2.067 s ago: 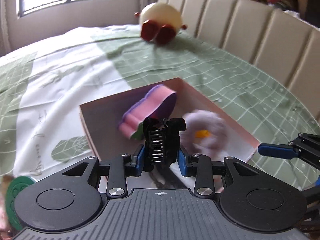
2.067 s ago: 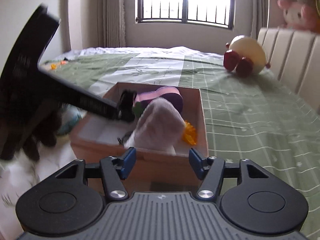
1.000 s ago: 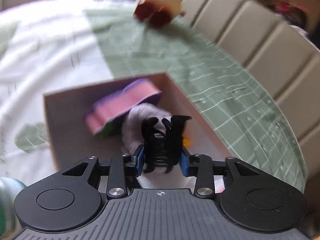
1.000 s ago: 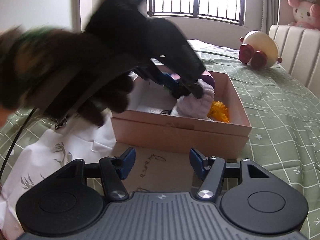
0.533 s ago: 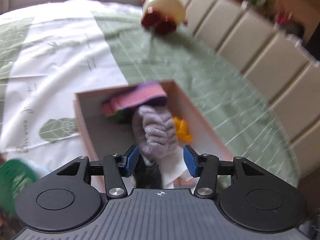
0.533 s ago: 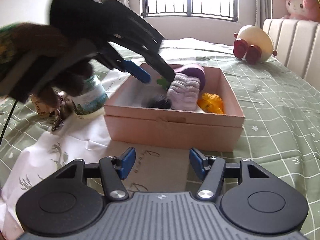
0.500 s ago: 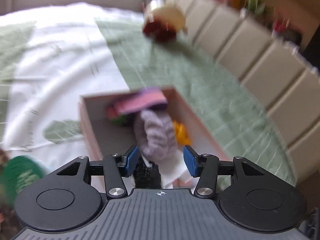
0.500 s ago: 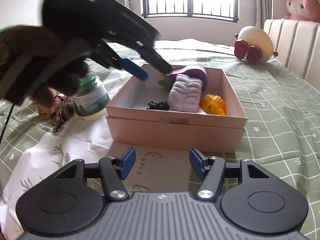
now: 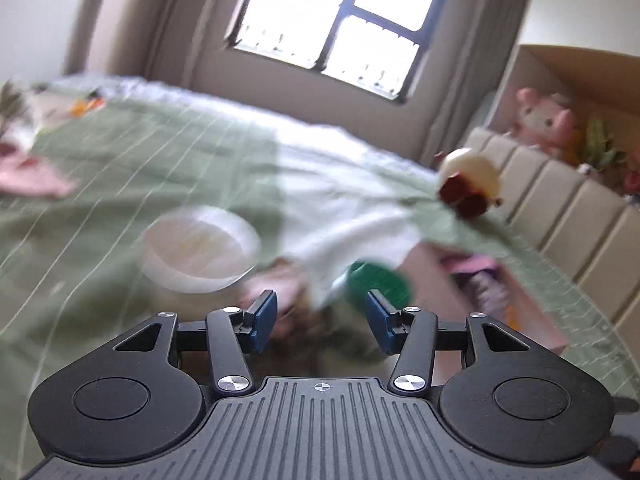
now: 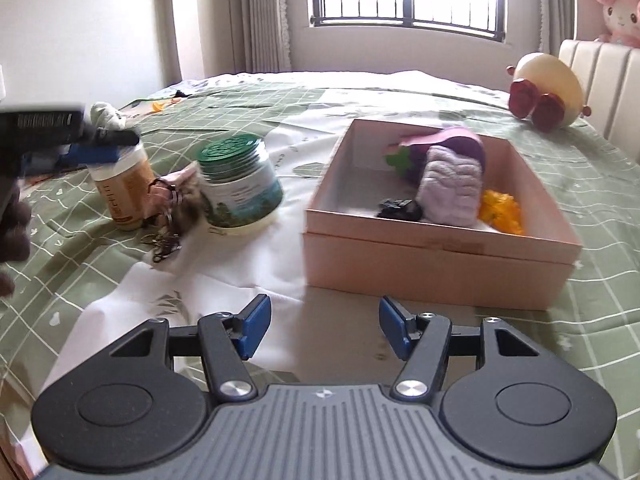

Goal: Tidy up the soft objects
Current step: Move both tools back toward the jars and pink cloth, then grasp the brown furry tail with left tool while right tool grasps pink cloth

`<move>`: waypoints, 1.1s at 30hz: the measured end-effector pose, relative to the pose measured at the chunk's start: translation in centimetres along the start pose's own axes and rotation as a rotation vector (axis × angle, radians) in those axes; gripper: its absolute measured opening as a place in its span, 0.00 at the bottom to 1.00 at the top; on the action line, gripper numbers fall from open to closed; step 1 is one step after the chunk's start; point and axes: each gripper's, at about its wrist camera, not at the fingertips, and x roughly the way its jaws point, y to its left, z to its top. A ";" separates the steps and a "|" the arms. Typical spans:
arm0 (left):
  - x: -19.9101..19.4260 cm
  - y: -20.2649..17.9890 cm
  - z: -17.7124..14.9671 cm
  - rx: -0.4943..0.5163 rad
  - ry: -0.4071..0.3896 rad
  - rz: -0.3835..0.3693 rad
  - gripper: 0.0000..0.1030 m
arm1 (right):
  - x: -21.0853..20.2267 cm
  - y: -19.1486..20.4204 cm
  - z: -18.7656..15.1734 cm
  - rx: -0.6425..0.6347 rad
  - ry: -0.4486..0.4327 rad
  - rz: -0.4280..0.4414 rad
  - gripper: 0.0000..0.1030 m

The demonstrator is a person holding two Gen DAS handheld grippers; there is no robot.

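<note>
A pink cardboard box (image 10: pixel 436 256) on the bed holds a lilac folded cloth (image 10: pixel 450 186), a purple and pink plush (image 10: pixel 456 144), a yellow soft toy (image 10: pixel 502 210) and a black hair claw clip (image 10: pixel 396 208). My right gripper (image 10: pixel 322 330) is open and empty, in front of the box. My left gripper (image 9: pixel 322 322) is open and empty; it also shows in the right wrist view (image 10: pixel 92 146), above the jars. A brown furry keychain (image 10: pixel 176 208) lies between the jars. The box (image 9: pixel 532 312) is blurred at the right of the left wrist view.
A green-lidded jar (image 10: pixel 236 182) and a white-lidded jar (image 10: pixel 120 188) stand left of the box. A cream round plush with red feet (image 10: pixel 546 90) sits by the beige headboard (image 10: pixel 600 80). A pink bunny plush (image 10: pixel 618 14) is behind it.
My left gripper let go of the black clip into the box, opened, and swung left out of the box to above the jars. My right gripper stayed open.
</note>
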 end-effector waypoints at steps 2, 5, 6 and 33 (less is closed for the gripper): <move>0.5 1.1 -1.1 -0.020 0.056 0.007 0.52 | 0.5 0.7 -0.3 -0.004 0.011 0.011 0.59; 1.5 1.0 -2.4 -0.011 0.123 -0.011 0.52 | 1.5 1.7 -0.9 -0.016 0.040 0.015 0.59; 1.9 0.8 -2.7 0.005 0.133 -0.017 0.52 | 1.8 1.9 -1.3 -0.020 0.048 0.012 0.60; 6.3 -0.1 -3.5 0.087 0.170 -0.013 0.21 | -0.8 4.4 9.0 -0.106 -0.066 0.079 0.68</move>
